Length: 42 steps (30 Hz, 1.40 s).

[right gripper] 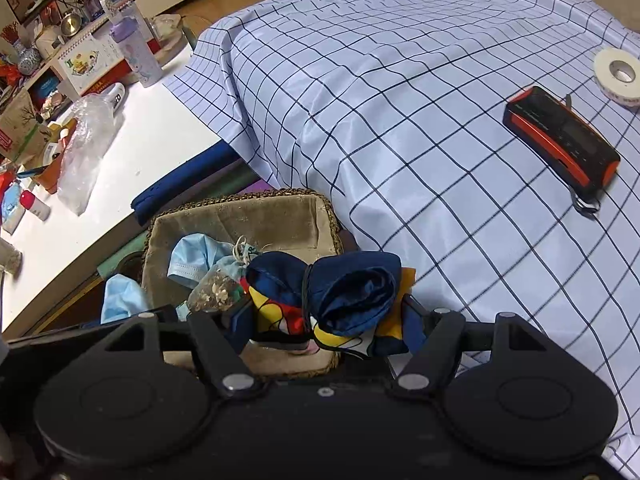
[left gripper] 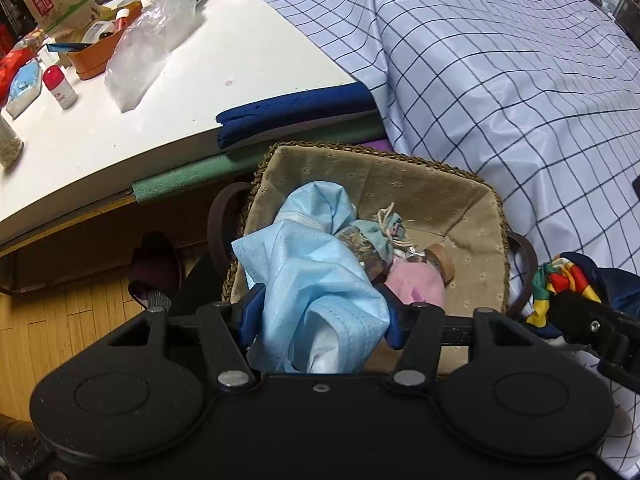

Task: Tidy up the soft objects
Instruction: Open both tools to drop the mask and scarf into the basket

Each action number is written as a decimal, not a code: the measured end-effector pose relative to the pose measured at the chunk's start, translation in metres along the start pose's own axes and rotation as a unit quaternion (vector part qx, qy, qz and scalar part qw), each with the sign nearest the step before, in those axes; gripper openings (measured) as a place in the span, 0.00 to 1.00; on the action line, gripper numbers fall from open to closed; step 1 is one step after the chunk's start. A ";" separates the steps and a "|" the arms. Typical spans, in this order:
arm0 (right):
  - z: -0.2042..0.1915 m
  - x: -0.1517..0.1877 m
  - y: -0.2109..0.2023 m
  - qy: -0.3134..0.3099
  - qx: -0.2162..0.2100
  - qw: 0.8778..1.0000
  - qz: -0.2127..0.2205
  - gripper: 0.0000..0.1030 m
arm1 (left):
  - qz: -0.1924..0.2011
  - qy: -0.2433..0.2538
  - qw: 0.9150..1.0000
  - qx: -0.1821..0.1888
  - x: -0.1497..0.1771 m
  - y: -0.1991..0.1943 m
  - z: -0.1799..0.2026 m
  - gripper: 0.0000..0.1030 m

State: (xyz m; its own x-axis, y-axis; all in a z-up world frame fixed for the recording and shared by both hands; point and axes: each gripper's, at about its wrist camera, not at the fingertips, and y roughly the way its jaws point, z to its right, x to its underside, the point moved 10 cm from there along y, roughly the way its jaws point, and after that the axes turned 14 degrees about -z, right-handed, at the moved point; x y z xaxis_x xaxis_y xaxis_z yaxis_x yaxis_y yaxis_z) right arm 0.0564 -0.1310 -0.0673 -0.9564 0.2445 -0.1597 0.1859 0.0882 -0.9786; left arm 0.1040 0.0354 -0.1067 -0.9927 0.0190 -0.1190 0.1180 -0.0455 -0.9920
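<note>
A woven basket (left gripper: 362, 170) with beige lining stands below the table edge; its rim also shows in the right wrist view (right gripper: 240, 204). My left gripper (left gripper: 320, 312) is shut on a crumpled light-blue face mask (left gripper: 316, 280), held over the basket's near side. Inside lie another blue mask (left gripper: 316, 208), a small sachet of dried bits (left gripper: 370, 242) and a pink item with a cork (left gripper: 424, 280). My right gripper (right gripper: 324, 320) is shut on a bundled navy and multicoloured cloth bag (right gripper: 352, 292), hovering at the basket's right edge. That bag (left gripper: 560, 280) peeks in at the left view's right.
A checked blue-white cloth (right gripper: 400, 100) covers the surface to the right, with an orange-black device (right gripper: 560, 140) and a tape roll (right gripper: 618, 72) on it. The white table (left gripper: 120, 120) holds a plastic bag (left gripper: 148, 44), bottles and boxes. Foam strips (left gripper: 296, 108) pad its edge.
</note>
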 end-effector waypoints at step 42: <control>-0.002 -0.015 0.012 0.002 0.008 1.000 0.004 0.79 | -0.022 0.013 1.000 -0.018 0.004 0.013 0.005 0.77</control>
State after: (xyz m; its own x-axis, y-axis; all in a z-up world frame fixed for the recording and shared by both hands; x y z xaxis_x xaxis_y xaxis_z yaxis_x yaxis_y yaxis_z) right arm 0.0731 -0.1318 -0.0770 -0.9539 0.2494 -0.1669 0.1900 0.0714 -0.9792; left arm 0.1011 0.0294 -0.1196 -0.9960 0.0459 -0.0762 0.0759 -0.0074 -0.9971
